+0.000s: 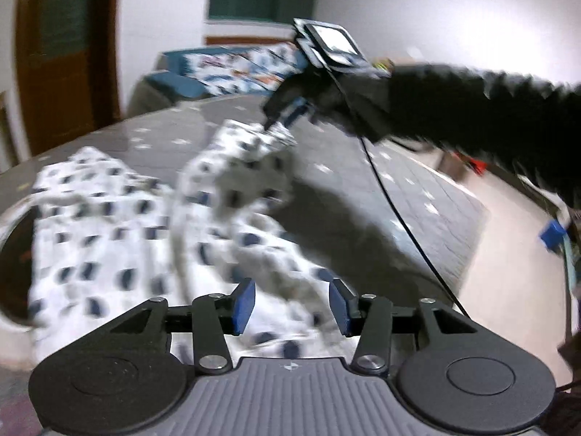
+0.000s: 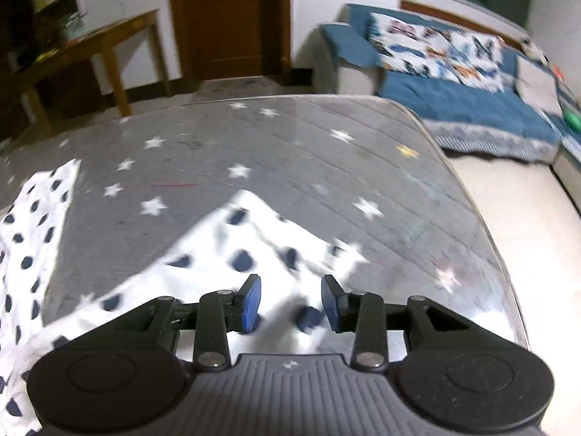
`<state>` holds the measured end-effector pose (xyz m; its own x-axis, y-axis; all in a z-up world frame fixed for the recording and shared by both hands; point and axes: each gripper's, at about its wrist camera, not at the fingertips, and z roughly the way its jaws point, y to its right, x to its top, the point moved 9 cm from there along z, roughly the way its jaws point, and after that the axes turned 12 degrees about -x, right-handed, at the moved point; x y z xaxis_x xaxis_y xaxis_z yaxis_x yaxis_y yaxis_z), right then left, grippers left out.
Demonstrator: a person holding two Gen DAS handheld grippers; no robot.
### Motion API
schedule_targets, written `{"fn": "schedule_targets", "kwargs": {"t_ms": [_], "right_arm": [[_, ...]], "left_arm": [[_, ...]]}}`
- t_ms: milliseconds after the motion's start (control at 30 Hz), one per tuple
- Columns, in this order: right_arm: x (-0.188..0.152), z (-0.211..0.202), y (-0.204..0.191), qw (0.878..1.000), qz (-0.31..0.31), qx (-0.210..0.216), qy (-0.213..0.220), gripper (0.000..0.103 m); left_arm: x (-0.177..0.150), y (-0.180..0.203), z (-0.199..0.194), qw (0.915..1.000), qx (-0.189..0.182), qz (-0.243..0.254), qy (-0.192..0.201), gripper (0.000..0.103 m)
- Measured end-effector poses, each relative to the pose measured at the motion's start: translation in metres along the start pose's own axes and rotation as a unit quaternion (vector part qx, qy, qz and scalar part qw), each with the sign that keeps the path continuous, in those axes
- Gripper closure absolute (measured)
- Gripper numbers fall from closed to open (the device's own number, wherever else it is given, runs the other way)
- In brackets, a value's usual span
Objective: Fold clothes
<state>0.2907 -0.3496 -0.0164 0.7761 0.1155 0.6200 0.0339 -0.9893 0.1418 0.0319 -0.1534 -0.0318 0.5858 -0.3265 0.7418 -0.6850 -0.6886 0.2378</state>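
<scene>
Sprawling across the grey star-printed table cover [image 1: 363,218], the white garment with dark blue spots [image 1: 109,239] fills the lower left and centre of the left wrist view. One end of it is raised toward the upper middle of that frame, where the right gripper [image 1: 281,123] appears to pinch it, though motion blur smears the contact. From the right wrist view the right gripper [image 2: 291,303] shows blue pads [image 2: 250,303] standing apart with spotted cloth [image 2: 232,254] lying between and beyond them; I cannot tell whether it grips. The left gripper [image 1: 290,307] hangs over the cloth, jaws wide apart, holding nothing. A blue sofa [image 2: 454,101] sits at the upper right.
</scene>
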Motion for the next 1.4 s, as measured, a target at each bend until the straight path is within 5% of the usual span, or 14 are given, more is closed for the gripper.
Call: {"fn": "schedule_targets", "kwargs": {"t_ms": [233, 400, 467, 567, 767, 1067, 1200, 1400], "right_arm": [[-0.013, 0.015, 0.032, 0.999, 0.045, 0.004, -0.004, 0.066], [-0.010, 0.026, 0.026, 0.999, 0.043, 0.005, 0.006, 0.066], [-0.007, 0.028, 0.022, 0.999, 0.037, -0.005, 0.015, 0.084], [0.002, 0.027, 0.016, 0.999, 0.018, -0.022, 0.028, 0.095], [0.036, 0.015, 0.018, 0.994, 0.010, -0.057, 0.089, 0.096], [0.018, 0.045, 0.025, 0.993, -0.011, -0.109, 0.049, 0.085], [0.027, 0.024, 0.021, 0.993, -0.003, -0.096, 0.065, 0.082], [0.029, 0.004, -0.017, 0.998, -0.017, -0.007, 0.066, 0.066]], "left_arm": [[-0.007, 0.006, 0.039, 0.9988, 0.005, 0.012, -0.047, 0.056], [-0.010, 0.008, 0.048, 0.9980, -0.011, 0.015, -0.060, 0.083], [-0.010, 0.010, 0.047, 0.9978, -0.027, 0.017, -0.057, 0.091], [-0.009, 0.013, 0.046, 0.9970, -0.052, 0.018, -0.054, 0.095], [-0.011, 0.028, 0.041, 0.9913, -0.121, 0.030, -0.044, 0.095], [-0.014, 0.033, 0.043, 0.9870, -0.152, 0.025, -0.045, 0.092], [-0.009, 0.031, 0.031, 0.9885, -0.147, 0.017, -0.030, 0.088], [0.005, 0.016, 0.005, 0.9935, -0.114, 0.008, 0.008, 0.077]]}}
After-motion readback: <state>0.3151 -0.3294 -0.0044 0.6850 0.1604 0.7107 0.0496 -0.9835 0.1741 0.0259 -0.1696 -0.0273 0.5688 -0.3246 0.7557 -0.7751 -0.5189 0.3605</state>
